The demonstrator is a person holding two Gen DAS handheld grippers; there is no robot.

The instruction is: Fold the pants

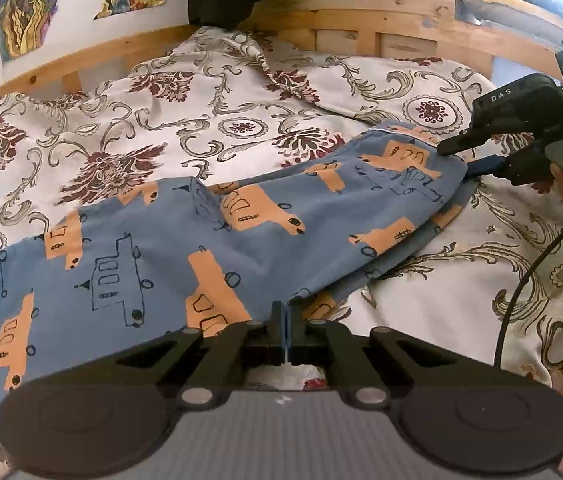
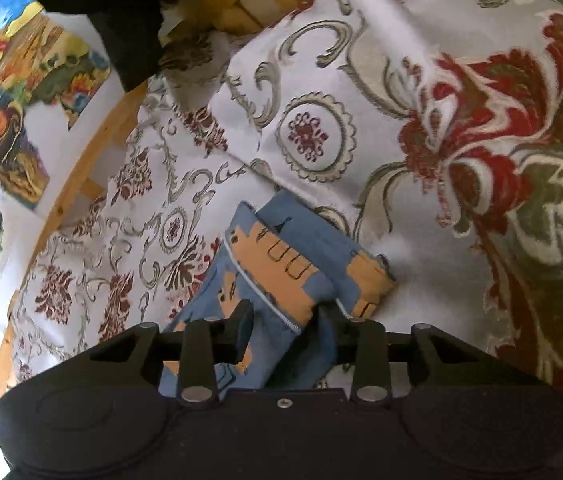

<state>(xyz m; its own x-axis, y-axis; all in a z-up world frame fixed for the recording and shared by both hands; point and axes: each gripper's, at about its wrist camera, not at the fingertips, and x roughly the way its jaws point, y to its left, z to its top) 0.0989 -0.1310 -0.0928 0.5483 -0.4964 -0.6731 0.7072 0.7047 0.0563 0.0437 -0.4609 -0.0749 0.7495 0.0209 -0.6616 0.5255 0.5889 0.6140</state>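
The pants, blue with orange vehicle prints, are spread across the patterned bedspread on the bed. The left gripper is seen with jaws clenched on a fabric edge. The right gripper is held with jaws released around the bunched waistband.

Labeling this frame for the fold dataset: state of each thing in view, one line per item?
pants: partly folded lengthwise, lying on the bed, rumpled
left gripper: shut at the pants' near edge
right gripper: open, pants fabric bunched between its fingers
bedspread: spread over the bed, wrinkled
cable: slack, trailing from the right gripper across the bedspread
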